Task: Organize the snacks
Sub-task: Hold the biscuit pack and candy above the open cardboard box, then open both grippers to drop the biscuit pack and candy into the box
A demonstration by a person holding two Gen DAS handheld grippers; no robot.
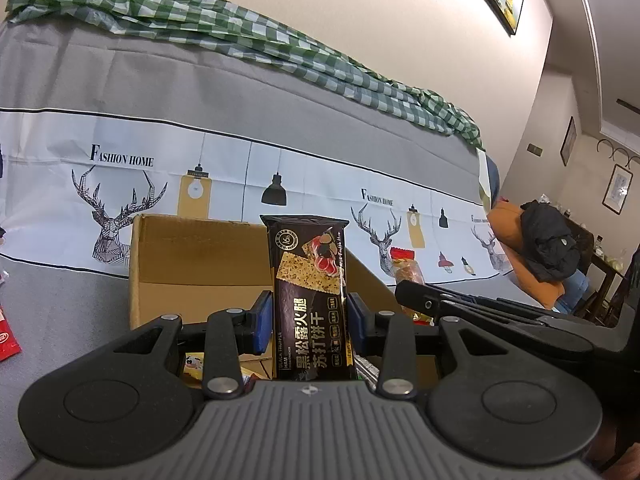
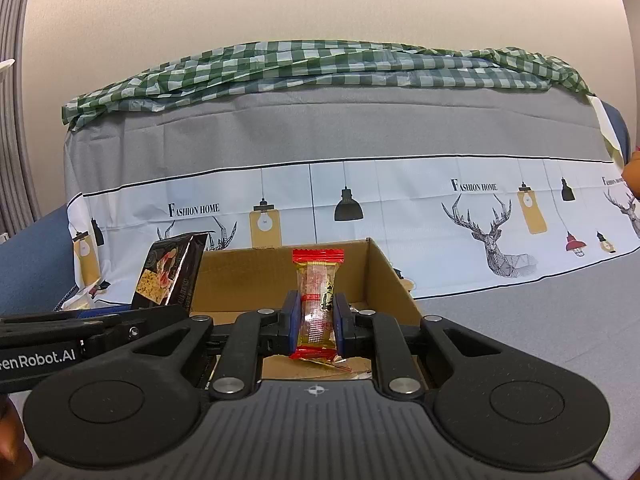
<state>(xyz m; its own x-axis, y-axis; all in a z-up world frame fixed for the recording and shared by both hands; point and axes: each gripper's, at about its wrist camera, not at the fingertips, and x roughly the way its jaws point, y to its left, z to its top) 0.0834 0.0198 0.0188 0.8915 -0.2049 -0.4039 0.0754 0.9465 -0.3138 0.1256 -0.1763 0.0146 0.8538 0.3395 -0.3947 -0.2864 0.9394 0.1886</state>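
Observation:
My left gripper (image 1: 308, 316) is shut on a black cracker packet (image 1: 309, 280) and holds it upright over the open cardboard box (image 1: 200, 256). The packet also shows in the right wrist view (image 2: 170, 272), at the left. My right gripper (image 2: 316, 320) is shut on a small clear snack packet with red ends (image 2: 318, 300), upright over the same cardboard box (image 2: 384, 276). That red-ended packet shows in the left wrist view (image 1: 406, 266), beside the right gripper's arm. Some snacks lie in the box bottom, mostly hidden.
The box stands on a sofa covered by a grey cloth with a deer print (image 2: 400, 128). A green checked cloth (image 2: 320, 64) lies along the top. A red packet (image 1: 6, 336) lies at the left. A black jacket (image 1: 552, 240) lies far right.

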